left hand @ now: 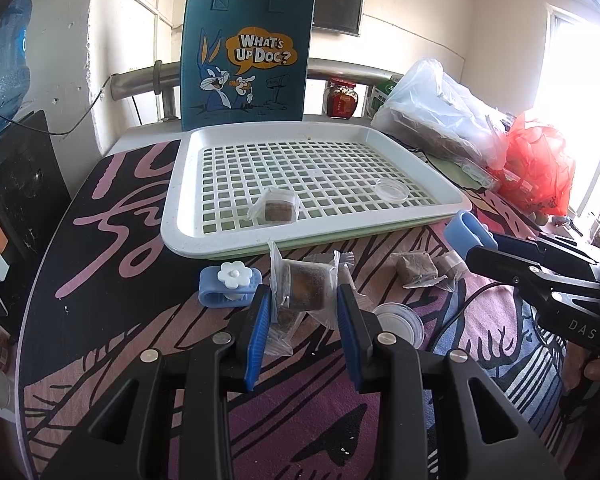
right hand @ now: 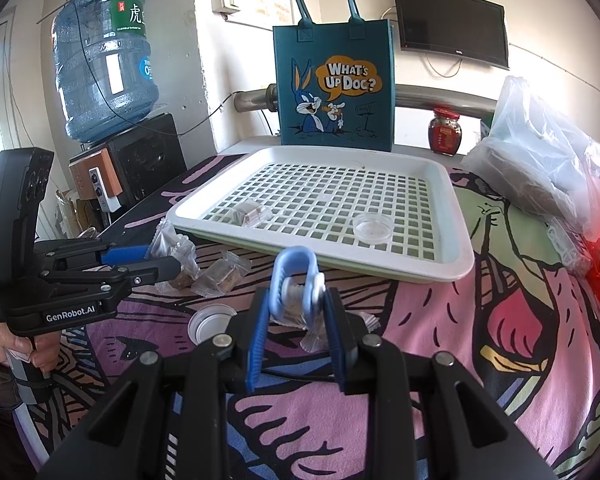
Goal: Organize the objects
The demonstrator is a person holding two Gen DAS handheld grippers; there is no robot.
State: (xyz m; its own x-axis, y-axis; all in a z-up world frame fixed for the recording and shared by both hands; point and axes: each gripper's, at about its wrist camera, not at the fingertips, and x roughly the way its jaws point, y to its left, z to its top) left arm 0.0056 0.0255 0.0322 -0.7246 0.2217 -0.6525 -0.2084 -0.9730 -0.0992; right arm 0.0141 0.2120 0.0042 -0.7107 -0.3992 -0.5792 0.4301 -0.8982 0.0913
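Left wrist: left gripper [left hand: 304, 300] clamped on wrapped snack [left hand: 306, 288], right gripper [right hand: 296, 300] on blue clip [right hand: 296, 280]; tray [left hand: 180, 216] holds two items, several left.

You see white grid tray [left hand: 180, 216]; teal tote [left hand: 204, 92] with orange speech bubble; pale-blue clip [right hand: 296, 280]; brown snack [left hand: 306, 286] in clear wrap; pink-purple-black cartoon cloth [left hand: 308, 420]; red bag [left hand: 540, 168].

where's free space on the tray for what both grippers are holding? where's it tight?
White tray: the whole rear grid toward the blue tote bag is bare, as is the middle between the wrapped snack and the clear lid. Crowded: the cloth in front of the tray, with a blue clip, loose snacks and a white cap.
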